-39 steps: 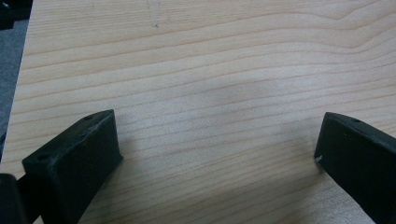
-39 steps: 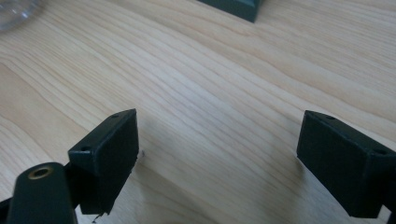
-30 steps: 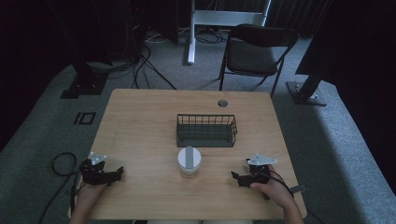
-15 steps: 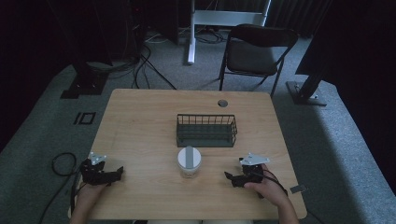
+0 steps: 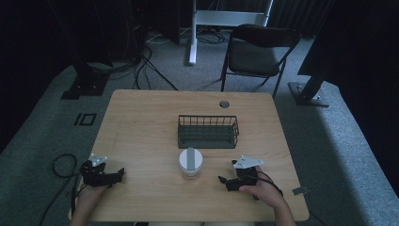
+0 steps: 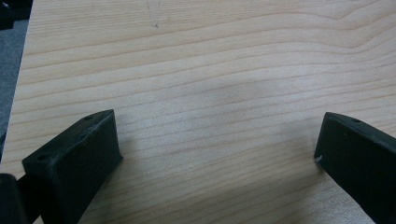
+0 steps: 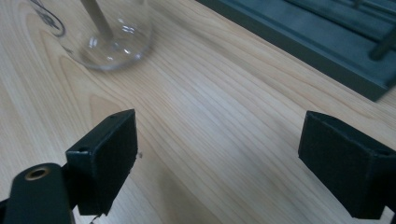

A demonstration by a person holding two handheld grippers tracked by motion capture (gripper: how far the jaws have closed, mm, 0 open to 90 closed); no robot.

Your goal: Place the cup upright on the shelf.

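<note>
So far nothing is grasped: the clear plastic cup with a grey strip across its lid (image 5: 190,163) stands near the table's middle, just before the dark wire basket (image 5: 208,131). The right gripper (image 5: 225,181), jaws wide, sits near it; the left gripper (image 5: 117,174), also wide, rests far left.

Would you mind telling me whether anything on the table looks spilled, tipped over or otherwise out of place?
Nothing stands out. The clear glass cup stands upright on the light wooden table, just in front of the dark wire basket, which sits square. No spill shows around either. The left gripper and right gripper are both open and hold nothing.
</note>
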